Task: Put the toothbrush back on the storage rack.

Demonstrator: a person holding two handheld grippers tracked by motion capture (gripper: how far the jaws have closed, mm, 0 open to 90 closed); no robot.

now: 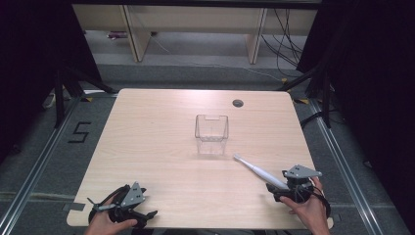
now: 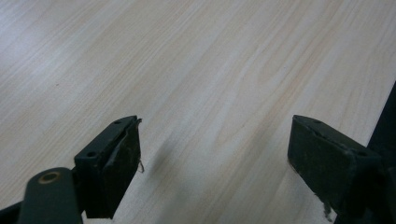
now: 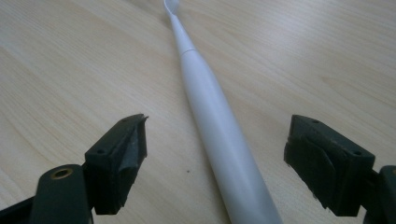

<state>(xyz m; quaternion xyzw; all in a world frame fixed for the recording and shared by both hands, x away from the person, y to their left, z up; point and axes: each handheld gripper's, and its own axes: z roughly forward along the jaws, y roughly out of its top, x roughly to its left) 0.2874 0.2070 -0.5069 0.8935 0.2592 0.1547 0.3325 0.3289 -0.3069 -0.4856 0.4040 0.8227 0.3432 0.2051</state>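
White electric toothbrush (image 3: 219, 126) flat on table (image 1: 156, 142), long axis running from between spread, unclamped jaws of right gripper (image 3: 215, 158) toward clear container (image 1: 212, 133); left gripper (image 2: 212, 158) agape, empty, well apart

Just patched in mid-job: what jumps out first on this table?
A white electric toothbrush lies flat on the near right of the wooden table, its handle running between the open jaws of the right tongs, which do not touch it. A clear plastic box stands alone near the table's middle, beyond the brush head. The left tongs rest open at the near left edge.
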